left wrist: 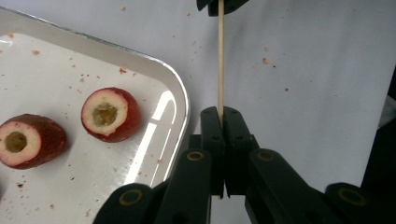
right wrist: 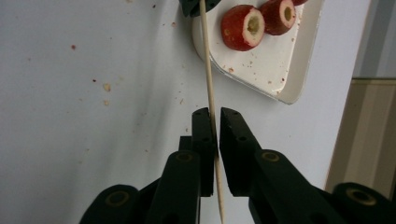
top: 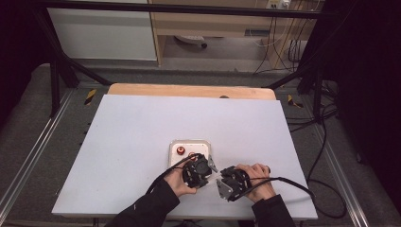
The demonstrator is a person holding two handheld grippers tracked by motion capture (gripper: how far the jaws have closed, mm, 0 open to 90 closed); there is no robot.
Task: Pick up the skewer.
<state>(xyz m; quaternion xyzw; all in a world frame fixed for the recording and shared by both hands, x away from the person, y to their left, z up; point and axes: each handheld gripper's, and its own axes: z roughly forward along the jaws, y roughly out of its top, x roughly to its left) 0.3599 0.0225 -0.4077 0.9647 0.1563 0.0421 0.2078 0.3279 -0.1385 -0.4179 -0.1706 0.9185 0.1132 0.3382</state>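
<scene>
A thin wooden skewer (left wrist: 220, 60) runs between my two grippers. My left gripper (left wrist: 223, 112) is shut on one end of it, just right of the white tray (left wrist: 180, 98). My right gripper (right wrist: 216, 112) straddles the skewer (right wrist: 206, 56) farther along; its jaws stand slightly apart, and the stick leans on one jaw and runs on past them. Two cored red fruits (left wrist: 111, 114) (left wrist: 28, 140) lie on the tray. In the high view both grippers (top: 213, 166) (top: 218, 179) meet at the tray's (top: 172, 151) near right corner.
The tray sits mid-table on a white sheet (top: 123, 142), scattered with small crumbs. A wooden table edge (top: 189, 90) shows at the far side. Black cables trail from both grippers; the right one (top: 293, 182) runs off toward the table's right edge.
</scene>
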